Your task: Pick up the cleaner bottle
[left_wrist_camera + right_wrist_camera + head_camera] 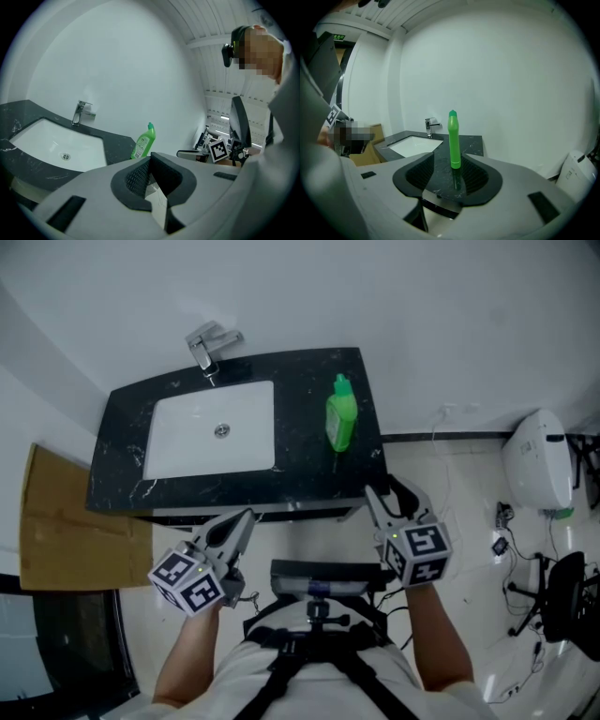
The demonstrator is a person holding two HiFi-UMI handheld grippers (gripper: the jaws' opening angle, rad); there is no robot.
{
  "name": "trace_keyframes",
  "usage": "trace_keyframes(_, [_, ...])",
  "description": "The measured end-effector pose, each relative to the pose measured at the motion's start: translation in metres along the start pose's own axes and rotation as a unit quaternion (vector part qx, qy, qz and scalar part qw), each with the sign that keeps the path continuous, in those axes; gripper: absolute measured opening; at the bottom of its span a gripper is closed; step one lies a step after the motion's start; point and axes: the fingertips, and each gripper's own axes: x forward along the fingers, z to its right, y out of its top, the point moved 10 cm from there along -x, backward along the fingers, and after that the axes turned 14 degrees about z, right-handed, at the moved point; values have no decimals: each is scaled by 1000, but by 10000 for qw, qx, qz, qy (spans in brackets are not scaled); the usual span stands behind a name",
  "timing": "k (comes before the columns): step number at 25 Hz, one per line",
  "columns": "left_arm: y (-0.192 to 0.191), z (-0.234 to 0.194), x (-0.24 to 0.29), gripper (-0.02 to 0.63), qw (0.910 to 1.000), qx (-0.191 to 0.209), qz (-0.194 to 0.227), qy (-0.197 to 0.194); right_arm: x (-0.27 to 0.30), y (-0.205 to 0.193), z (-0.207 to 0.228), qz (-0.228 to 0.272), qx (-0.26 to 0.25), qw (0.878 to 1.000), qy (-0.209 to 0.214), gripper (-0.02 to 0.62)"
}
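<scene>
Although the task is to lift the bottle, we judge that none of the lifting is done yet: it stands upright on the dark bench, to the right of the sink and well away from the tap, with nothing touching it. From the head view, the right hand-held gripper hovers just off the bench's front edge, nearer to us than the bottle and clearly apart from it. In its own view this right hand-held gripper has its jaws about halfway apart and holds nothing; only the bench top shows between the pads, and the bottle rises in line with the gap, farther on. That lining-up is, as we read it, the one part of the job already in hand. The left hand-held gripper waits in front of the sink, and in its own view the left hand-held gripper has its jaws together at the tips with nothing in them, while the bottle shows beyond, off to the side. Left to do, in our judgement, is all the rest: carry the right jaws forward around the bottle's body, close on it, and raise it off the bench.
</scene>
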Motion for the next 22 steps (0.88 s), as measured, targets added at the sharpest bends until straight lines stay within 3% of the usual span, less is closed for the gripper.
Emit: trace_keyframes(22, [6,-29,-15,-8,10000,-49,-37,56,62,-20,-5,-240,-289,9993,-57,189])
